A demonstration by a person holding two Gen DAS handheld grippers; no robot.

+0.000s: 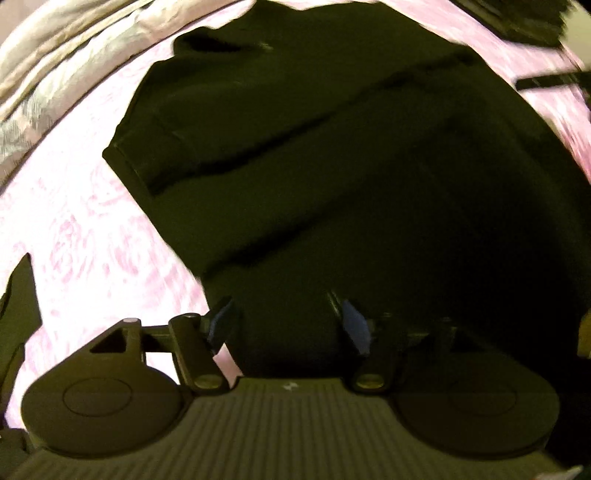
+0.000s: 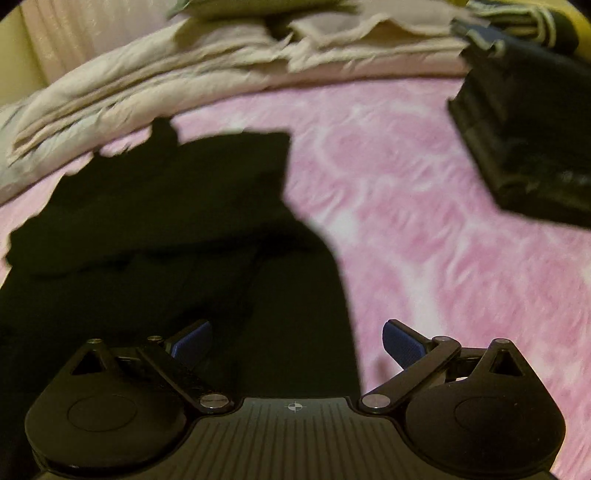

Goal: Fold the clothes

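Note:
A black long-sleeved garment [image 1: 332, 166] lies spread on a pink patterned bedspread [image 1: 92, 229], one sleeve laid across its body with the cuff at the left. My left gripper [image 1: 288, 325] hovers open over the garment's near edge, nothing between its blue-padded fingers. In the right wrist view the same black garment [image 2: 166, 229] fills the left half. My right gripper [image 2: 297, 341] is open above the garment's right edge, its left finger over black cloth and its right finger over the pink bedspread [image 2: 424, 221].
A rumpled beige quilt [image 2: 184, 74] runs along the far side of the bed. A stack of folded dark clothes [image 2: 524, 147] sits at the far right. The same pile [image 1: 517, 22] shows at the top right of the left wrist view.

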